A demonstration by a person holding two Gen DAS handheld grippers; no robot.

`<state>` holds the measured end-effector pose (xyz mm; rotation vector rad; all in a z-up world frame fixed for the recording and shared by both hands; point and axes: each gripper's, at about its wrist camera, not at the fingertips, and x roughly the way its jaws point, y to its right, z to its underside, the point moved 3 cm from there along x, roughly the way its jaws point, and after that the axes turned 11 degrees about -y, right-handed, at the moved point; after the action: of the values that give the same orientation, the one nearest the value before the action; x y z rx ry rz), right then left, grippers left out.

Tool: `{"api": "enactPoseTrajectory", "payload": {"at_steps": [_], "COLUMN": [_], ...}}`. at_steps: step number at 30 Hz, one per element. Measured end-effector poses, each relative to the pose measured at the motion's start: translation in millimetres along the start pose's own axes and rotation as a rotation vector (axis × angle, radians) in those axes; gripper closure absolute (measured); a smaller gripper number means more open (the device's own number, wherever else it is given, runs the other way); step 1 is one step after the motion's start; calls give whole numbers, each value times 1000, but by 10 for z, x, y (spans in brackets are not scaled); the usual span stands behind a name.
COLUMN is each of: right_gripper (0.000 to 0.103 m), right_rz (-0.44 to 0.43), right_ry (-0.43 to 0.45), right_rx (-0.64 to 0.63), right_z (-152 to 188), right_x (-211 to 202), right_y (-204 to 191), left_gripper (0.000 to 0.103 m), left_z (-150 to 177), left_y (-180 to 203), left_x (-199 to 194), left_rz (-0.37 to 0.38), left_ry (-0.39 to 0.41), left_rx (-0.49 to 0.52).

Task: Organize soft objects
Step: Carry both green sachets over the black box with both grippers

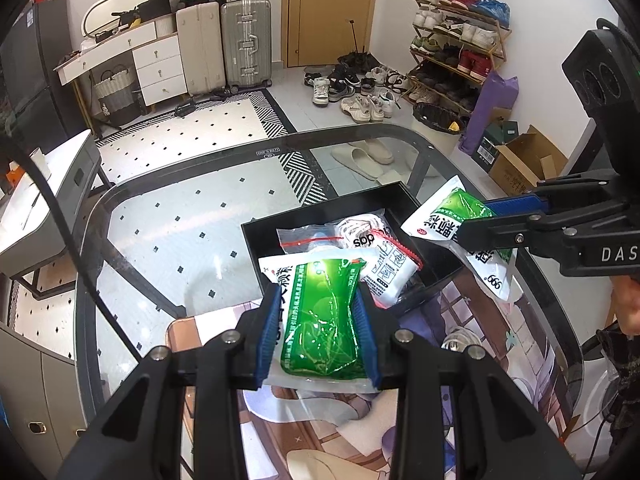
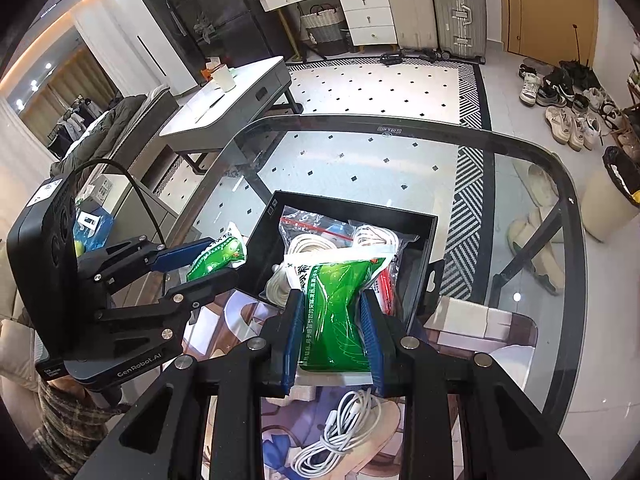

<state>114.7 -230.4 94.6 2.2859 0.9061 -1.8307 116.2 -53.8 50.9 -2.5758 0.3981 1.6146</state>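
Observation:
My left gripper [image 1: 318, 326] is shut on a green and white pouch [image 1: 320, 320], held above the printed mat just in front of the black tray [image 1: 256, 236]. My right gripper [image 2: 332, 334] is shut on a second green and white pouch [image 2: 334, 312], held at the tray's [image 2: 424, 264] near edge. Each gripper shows in the other's view: the right one [image 1: 480, 220] with its pouch [image 1: 460, 208] at the tray's right side, the left one [image 2: 204, 264] with its pouch [image 2: 218, 256] at the tray's left side. The tray holds a clear zip bag [image 1: 312, 240], coiled white rope [image 2: 312, 248] and a white packet [image 1: 390, 272].
A coiled white cable [image 2: 340, 436] lies on the printed mat [image 2: 472, 328] on the glass table [image 2: 520, 216], below my right gripper. The table's rim [image 1: 92, 240] curves round at left. Below and beyond are a rug, suitcases, shoes and a bin [image 2: 612, 200].

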Motion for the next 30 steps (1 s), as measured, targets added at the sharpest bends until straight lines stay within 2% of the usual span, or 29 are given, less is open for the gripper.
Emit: {"api": "enactPoseTrajectory", "payload": {"at_steps": [17, 30], "right_gripper": [75, 75], "right_rz": [-29, -50], "right_ry": [2, -30], "right_rx": [22, 25], "right_z": [-270, -466], "right_x": [143, 461], "right_y": [186, 300], "left_gripper": [69, 69], "left_z": [-244, -387], "left_y": [-42, -84], "left_x": [205, 506], "left_rz": [-3, 8], "left_ry": [-18, -62], "left_rx": [9, 14]}}
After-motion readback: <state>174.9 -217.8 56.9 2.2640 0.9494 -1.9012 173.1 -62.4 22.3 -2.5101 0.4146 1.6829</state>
